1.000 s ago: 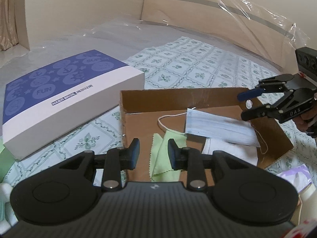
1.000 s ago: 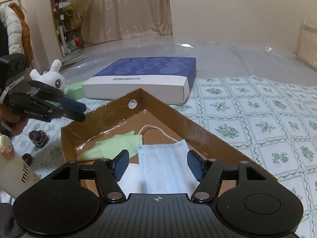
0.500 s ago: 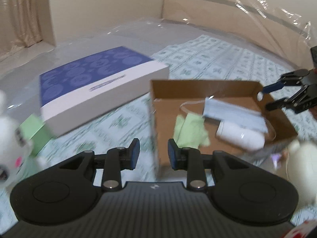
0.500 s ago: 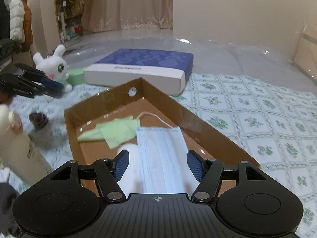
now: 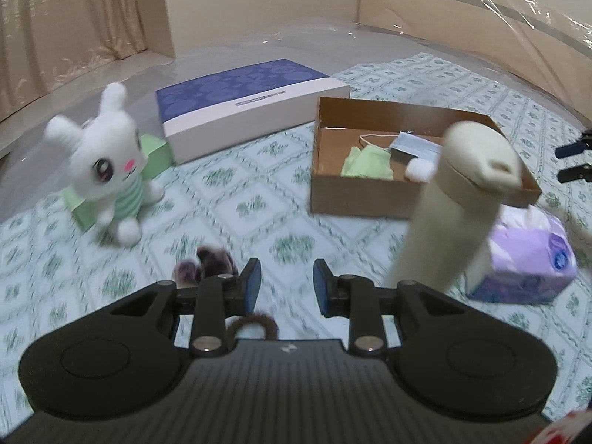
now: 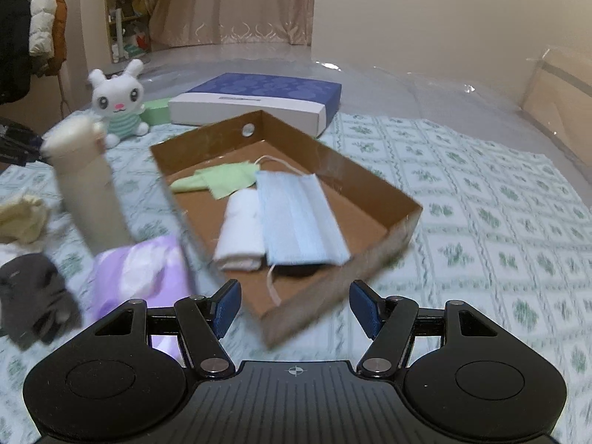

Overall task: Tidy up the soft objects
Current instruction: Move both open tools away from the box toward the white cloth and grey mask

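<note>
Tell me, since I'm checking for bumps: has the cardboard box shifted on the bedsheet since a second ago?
Cannot tell: the cardboard box still sits beside the blue box, but both cameras moved.

Your right gripper hangs open and empty over the near corner of the cardboard box. Inside the box you see a blue mask, a rolled white cloth touching the mask's left edge, and a green cloth toward the far side. Left of the box stand a cream bottle and a purple tissue pack. Beyond the box lie a blue-and-white carton and a white bunny.
</note>
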`<state>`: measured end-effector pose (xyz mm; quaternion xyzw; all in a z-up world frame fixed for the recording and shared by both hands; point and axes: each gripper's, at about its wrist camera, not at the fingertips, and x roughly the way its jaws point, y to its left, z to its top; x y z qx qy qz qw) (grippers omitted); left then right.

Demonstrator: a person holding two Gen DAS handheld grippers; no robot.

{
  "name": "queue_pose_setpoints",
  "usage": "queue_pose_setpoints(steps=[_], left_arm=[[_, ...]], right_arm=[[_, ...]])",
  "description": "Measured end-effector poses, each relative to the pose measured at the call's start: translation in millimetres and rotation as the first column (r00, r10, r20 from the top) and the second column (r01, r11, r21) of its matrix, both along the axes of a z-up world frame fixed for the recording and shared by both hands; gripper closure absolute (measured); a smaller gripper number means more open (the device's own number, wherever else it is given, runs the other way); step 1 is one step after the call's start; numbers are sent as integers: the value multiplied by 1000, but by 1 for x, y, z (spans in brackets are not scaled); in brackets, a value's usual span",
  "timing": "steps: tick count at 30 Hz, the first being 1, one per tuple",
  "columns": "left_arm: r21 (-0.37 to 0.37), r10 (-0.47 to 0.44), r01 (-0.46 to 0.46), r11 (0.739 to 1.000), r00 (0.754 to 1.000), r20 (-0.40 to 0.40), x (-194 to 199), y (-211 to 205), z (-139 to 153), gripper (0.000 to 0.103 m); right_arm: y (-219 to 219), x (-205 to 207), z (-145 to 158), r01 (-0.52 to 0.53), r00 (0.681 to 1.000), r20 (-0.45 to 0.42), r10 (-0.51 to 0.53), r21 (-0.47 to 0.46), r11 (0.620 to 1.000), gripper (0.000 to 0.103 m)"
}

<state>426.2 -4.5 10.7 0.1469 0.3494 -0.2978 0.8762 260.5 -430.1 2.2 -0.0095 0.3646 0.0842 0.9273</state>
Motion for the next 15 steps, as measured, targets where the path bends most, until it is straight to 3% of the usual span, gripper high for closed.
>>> queue_pose_setpoints(steps=[9, 15], left_arm=[[-25, 112, -112, 993, 994, -16, -86, -2, 6, 76], [-67, 153, -155, 986, 987, -39, -131, -13, 8, 76]], right_arm=[[41, -75, 5, -32, 999, 23, 30, 86, 996, 38], [86, -93, 8, -99, 995, 47, 92, 154, 983, 38]])
